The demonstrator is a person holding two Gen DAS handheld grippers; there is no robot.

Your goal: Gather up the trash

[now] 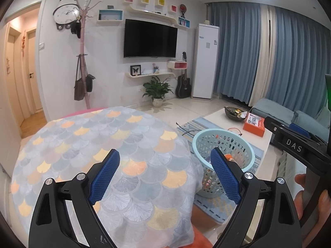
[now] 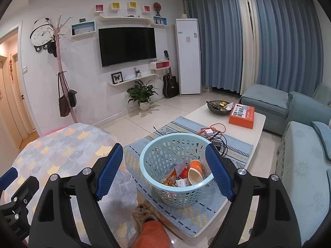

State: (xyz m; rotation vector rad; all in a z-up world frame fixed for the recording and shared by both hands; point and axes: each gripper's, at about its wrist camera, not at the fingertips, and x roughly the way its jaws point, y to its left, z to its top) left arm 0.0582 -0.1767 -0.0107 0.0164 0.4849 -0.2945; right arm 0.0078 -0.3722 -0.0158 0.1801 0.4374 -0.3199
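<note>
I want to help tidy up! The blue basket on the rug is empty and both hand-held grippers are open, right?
Not quite. The blue basket already holds trash, including an orange paper cup and wrappers, as the right wrist view shows. It does sit on the rug, and both hand-held grippers are open.

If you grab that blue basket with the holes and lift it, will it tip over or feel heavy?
Probably light: the basket is thin plastic full of holes, and holds only a paper cup and wrappers. It might tilt if lifted by one rim, since the trash sits to one side. Its walls could flex a little when squeezed.
</note>
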